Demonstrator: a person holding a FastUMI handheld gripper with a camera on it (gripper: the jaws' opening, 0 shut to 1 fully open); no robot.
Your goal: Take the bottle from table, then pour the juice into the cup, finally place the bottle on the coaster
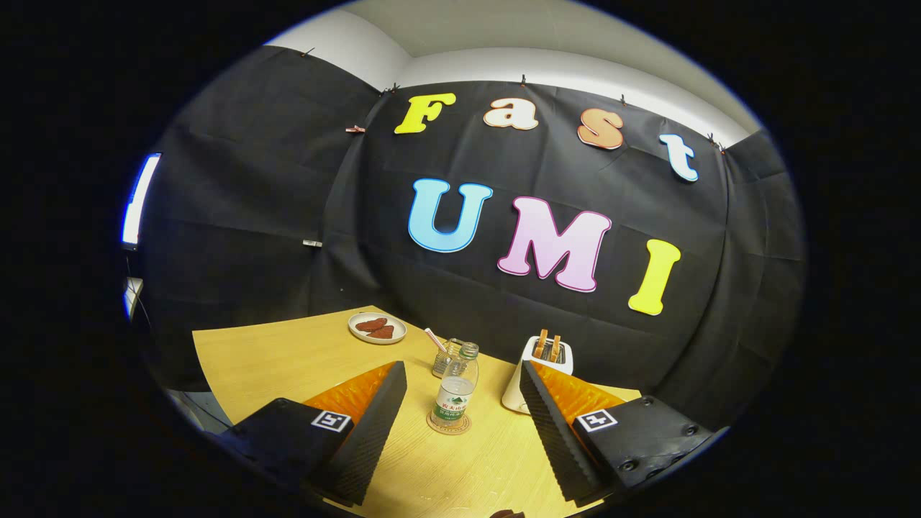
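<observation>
On the table: bottle [455,389] upright on the coaster [448,423], cup [446,357] just behind it.
Gripper [460,403]: spread wide, empty.
Direction: bottle straight ahead, centred between both fingers, long axis vertical.

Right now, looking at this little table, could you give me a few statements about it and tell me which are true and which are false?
1. The bottle stands upright on the coaster. True.
2. The gripper is shut on the bottle. False: its fingers are open, apart from the bottle.
3. The cup with a straw stands just behind the bottle. True.
4. The plate is bare. False: it holds two reddish-brown pieces.
5. The toaster holds slices. True.
</observation>
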